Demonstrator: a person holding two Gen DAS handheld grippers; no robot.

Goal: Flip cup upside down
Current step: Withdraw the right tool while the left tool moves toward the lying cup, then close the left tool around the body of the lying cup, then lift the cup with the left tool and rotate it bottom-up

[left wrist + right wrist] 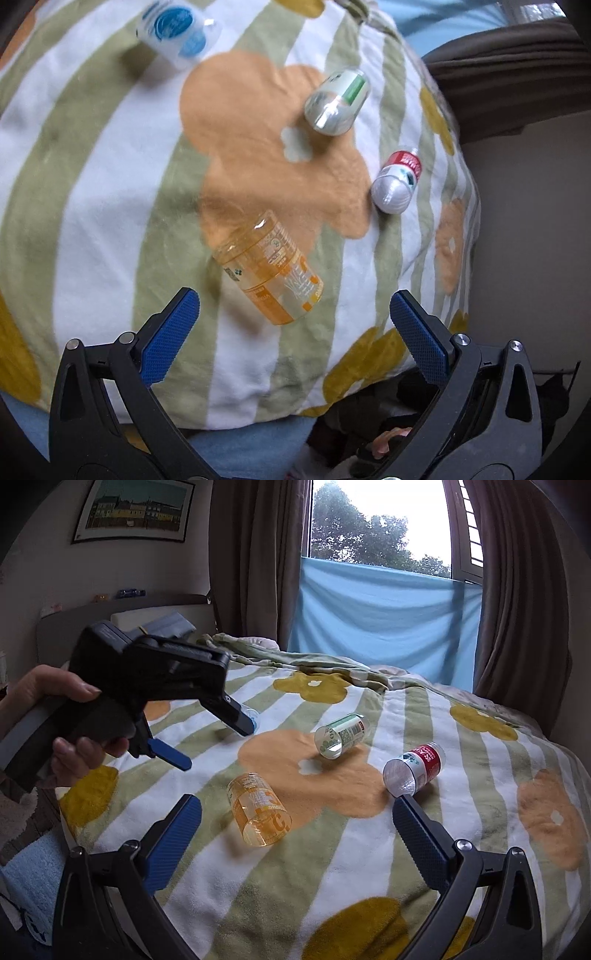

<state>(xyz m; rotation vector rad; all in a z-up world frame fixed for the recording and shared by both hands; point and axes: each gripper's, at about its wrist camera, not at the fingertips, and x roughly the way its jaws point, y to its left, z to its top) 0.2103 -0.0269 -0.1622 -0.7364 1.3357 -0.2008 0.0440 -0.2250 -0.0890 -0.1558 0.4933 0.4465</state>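
Note:
Several clear plastic cups lie on their sides on a flowered blanket [92, 177]. An orange-printed cup [271, 267] lies nearest, also in the right wrist view [258, 812]. A green-label cup [338, 101] [341, 738], a red-label cup [397, 181] [413, 771] and a blue-label cup [177, 33] lie farther off. My left gripper [295, 325] is open and empty, hovering just short of the orange cup; it also shows in the right wrist view [218, 746]. My right gripper [297, 830] is open and empty, close to the orange cup.
The blanket [369, 867] covers a bed and drops off at its right edge [469, 229]. A blue cloth [380, 616] hangs under a window between brown curtains [524, 627]. A headboard [110, 609] and a framed picture [135, 511] are at the far left.

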